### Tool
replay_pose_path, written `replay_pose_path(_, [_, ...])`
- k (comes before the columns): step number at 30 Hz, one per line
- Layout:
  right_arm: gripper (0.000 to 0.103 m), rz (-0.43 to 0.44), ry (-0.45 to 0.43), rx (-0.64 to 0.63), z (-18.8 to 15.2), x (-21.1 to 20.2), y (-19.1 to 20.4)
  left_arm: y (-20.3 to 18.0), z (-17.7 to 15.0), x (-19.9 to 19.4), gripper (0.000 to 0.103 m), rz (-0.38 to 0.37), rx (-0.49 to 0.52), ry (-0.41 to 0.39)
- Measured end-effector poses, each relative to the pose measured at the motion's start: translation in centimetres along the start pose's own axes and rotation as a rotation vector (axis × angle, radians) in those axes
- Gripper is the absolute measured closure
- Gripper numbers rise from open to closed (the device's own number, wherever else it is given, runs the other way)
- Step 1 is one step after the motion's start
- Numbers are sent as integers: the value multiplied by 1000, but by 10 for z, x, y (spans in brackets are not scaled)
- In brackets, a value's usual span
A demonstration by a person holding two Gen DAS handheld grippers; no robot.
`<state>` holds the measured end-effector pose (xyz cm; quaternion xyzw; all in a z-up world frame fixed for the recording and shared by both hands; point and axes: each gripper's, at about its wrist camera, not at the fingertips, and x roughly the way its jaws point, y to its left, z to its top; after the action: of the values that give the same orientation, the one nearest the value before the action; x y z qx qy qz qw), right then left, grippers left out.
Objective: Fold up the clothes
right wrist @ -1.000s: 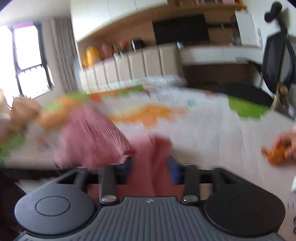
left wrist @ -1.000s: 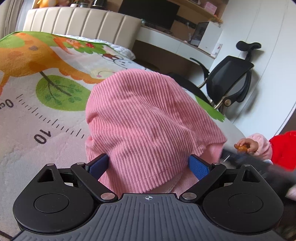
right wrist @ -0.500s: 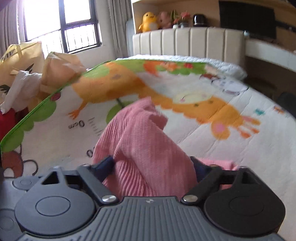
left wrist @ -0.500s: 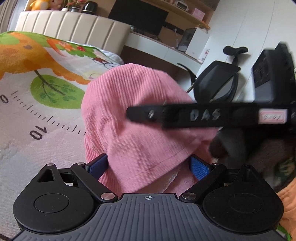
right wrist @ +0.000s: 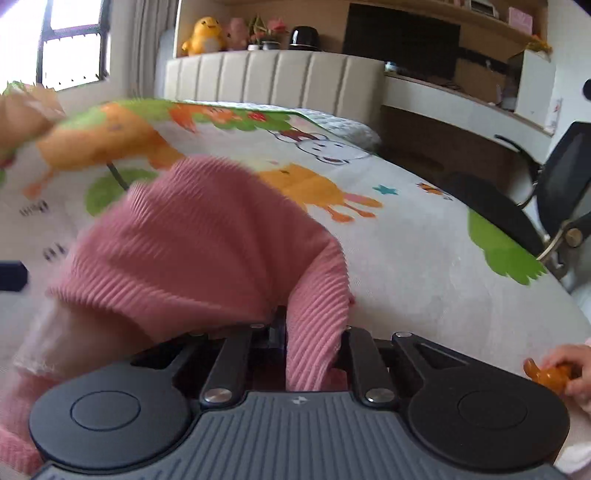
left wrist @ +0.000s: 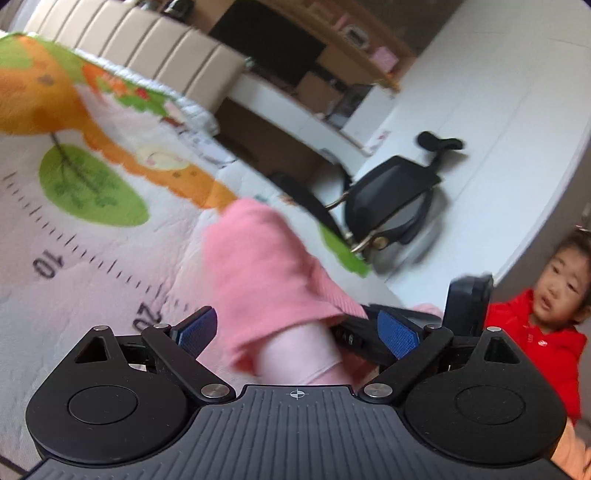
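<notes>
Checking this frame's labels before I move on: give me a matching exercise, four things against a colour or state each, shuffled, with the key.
Things:
1. left tool
2. right tool
3. office chair
4. plush duck

Colour or state:
A. yellow
B. jaws apart, pink cloth lying loose between them
C. black
D. jaws closed on a fold of pink cloth

The pink cloth is one ribbed garment, seen from both wrists. The right tool's jaws have just been closing, and the fold is now pinched between them.

Pairs: 1-B, 2-D, 3-C, 4-A
</notes>
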<state>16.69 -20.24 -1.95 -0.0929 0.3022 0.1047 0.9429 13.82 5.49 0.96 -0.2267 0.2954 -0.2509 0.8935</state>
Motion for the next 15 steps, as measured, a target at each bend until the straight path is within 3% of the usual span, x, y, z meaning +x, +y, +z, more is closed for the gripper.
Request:
replay_pose_path(4, [82,-5,10,37,0,3,-4,14,-4,28,6,69,-81,68])
replay_pose_path(7, [82,61,17,135,-3,7,-10,32,-9,48,6,12,-209,122])
replay_pose_path(10, [83,128,17,215,-8,6,-7,43,-9,48,7,-45,-271,101])
replay_pose_path(12, [85,162,17,205,-7,3,7,45,-2,41,14,-76,-281,79])
replay_pose_path(15, [86,246,11,157,-1,0,38,43,13,17,14,-31,-223,14])
